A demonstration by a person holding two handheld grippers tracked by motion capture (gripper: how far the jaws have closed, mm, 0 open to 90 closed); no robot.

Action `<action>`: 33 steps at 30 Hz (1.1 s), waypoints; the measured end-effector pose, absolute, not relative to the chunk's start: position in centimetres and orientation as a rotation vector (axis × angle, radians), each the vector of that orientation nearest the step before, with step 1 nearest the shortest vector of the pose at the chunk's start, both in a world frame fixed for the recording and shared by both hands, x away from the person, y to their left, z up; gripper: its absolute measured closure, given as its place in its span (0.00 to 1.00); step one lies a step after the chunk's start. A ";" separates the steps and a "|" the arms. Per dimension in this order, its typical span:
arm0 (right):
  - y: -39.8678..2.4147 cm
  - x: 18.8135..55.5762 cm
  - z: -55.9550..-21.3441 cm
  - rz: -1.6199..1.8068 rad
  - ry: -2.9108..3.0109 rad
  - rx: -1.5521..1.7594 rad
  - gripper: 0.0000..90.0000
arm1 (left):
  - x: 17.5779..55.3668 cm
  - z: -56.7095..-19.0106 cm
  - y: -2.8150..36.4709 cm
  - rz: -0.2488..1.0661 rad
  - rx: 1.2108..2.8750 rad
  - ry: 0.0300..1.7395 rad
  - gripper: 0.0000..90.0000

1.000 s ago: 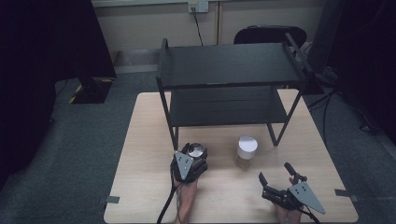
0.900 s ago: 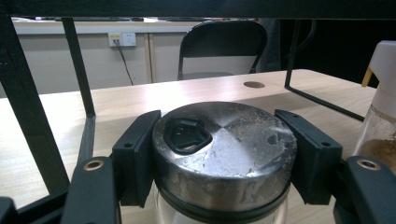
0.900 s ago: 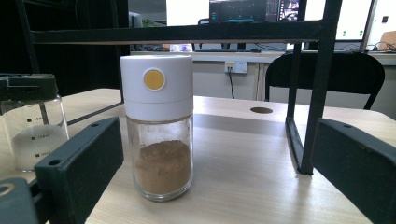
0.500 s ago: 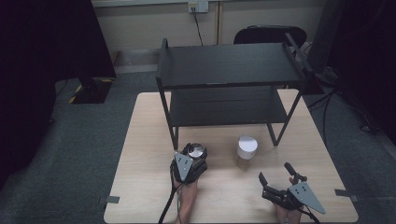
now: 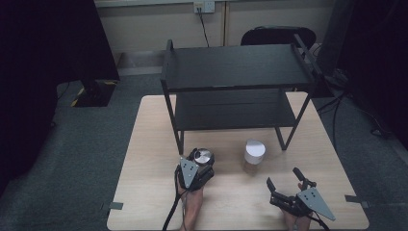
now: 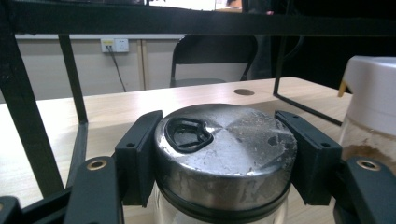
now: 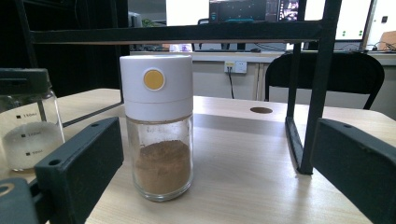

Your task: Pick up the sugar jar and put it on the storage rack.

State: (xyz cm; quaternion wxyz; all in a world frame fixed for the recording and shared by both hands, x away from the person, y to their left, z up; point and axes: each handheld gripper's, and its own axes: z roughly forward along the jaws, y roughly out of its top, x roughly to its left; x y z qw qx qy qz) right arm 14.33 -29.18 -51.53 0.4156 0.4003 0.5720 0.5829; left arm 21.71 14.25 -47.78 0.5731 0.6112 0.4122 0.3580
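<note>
Left gripper point(image 5: 201, 162) was clamped on the steel-lid jar point(image 6: 225, 156): in the left gripper view both jaws pressed the sides of the lid. The jar stood on the table point(image 5: 144, 144), just in front of the rack's point(image 5: 235, 67) left front leg. In the high view it did not look lifted, though its base was hidden by the gripper.

Right gripper point(image 5: 287, 185) was spread wide and held nothing, low over the near right part of the table. Its view looked straight at the white-cap jar point(image 7: 158, 126), which stood upright and free ahead of the jaws, near the rack's right front leg. That jar held brown powder in its lower part.

Judged step: grasp made on the steel-lid jar, lift not yet begun. The next move probably calls for a straight lift, then a path forward under or onto a rack shelf, keeping clear of the leg just beside it. The right gripper would need to move forward before closing on the white-cap jar.

Hard to make out:
- Steel-lid jar's glass body, cut off at the bottom of the left gripper view; white contents showed at the edge of the right gripper view.
- Which shelf is meant.
- Wrists, cut off at the frame's lower edge.
</note>
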 end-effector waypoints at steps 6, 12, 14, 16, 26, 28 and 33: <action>-29.2 14.3 -51.5 1.463 1.436 1.006 0.01 | 21.5 -46.9 14.3 0.857 1.442 0.942 0.39; -29.1 14.3 -51.5 1.463 1.436 1.007 0.01 | 21.4 -46.2 14.6 0.836 1.435 0.918 0.39; -29.1 14.3 -51.5 1.462 1.436 1.007 0.01 | 21.4 -45.8 14.8 0.824 1.428 0.921 0.39; -29.1 14.3 -51.5 1.462 1.436 1.007 0.01 | 21.4 -45.4 15.1 0.810 1.425 0.919 0.39; -29.2 14.3 -51.5 1.463 1.437 1.007 0.01 | 20.9 -43.3 15.6 0.812 1.409 0.866 0.39; -29.2 14.3 -51.5 1.463 1.437 1.008 0.01 | 21.0 -42.9 15.9 0.803 1.409 0.853 0.39; -29.1 14.3 -51.5 1.462 1.436 1.009 0.01 | 20.9 -41.6 16.2 0.803 1.411 0.819 0.39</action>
